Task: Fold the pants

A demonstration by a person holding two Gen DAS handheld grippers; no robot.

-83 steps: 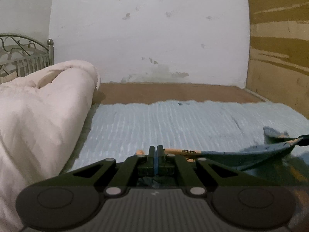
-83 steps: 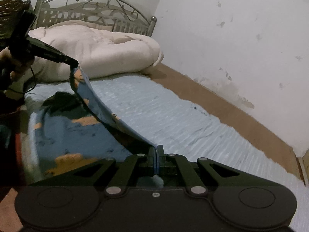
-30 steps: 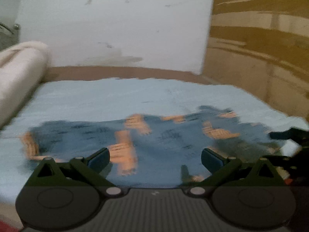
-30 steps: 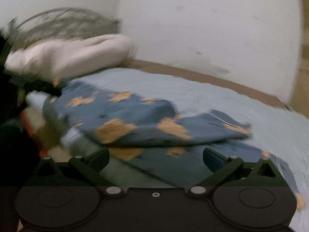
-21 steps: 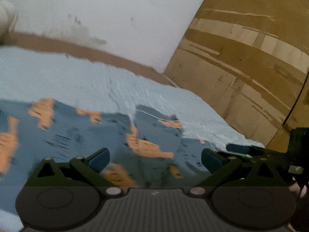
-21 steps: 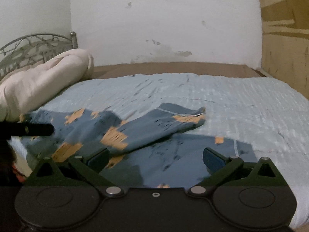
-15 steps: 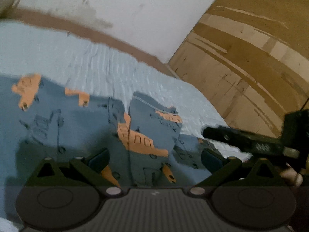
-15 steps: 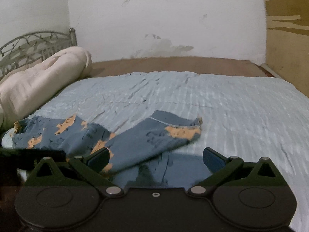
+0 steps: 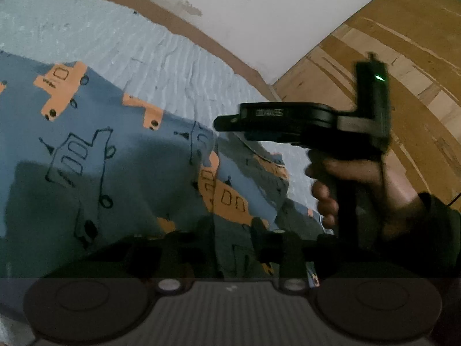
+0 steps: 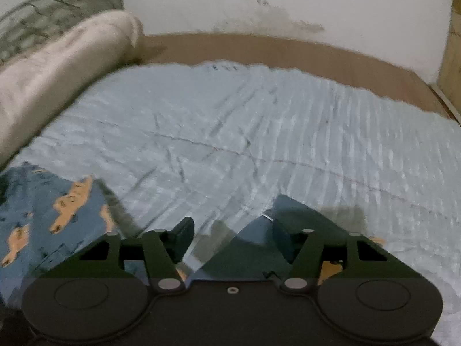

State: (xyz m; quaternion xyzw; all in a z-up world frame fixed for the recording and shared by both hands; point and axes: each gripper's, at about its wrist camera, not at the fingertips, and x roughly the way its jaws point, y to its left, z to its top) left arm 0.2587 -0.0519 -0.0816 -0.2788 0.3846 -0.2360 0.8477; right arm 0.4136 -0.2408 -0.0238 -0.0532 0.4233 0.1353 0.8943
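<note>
The blue pants with orange vehicle prints lie spread on the light blue bedspread. My left gripper hangs low over them, its jaws open with cloth between and below them. The right gripper shows side-on in the left wrist view, held in a hand above the folded pant-leg end. In the right wrist view my right gripper is open right over a blue pant edge. More of the pants lies at the left.
A rolled cream duvet and a metal headboard lie at the far left. A white wall and a brown bed edge run behind. A plywood board stands on the right.
Both grippers let go of the pants, which now lie on the bed. Both then dropped lower toward the cloth, and the right one came in front of the left camera.
</note>
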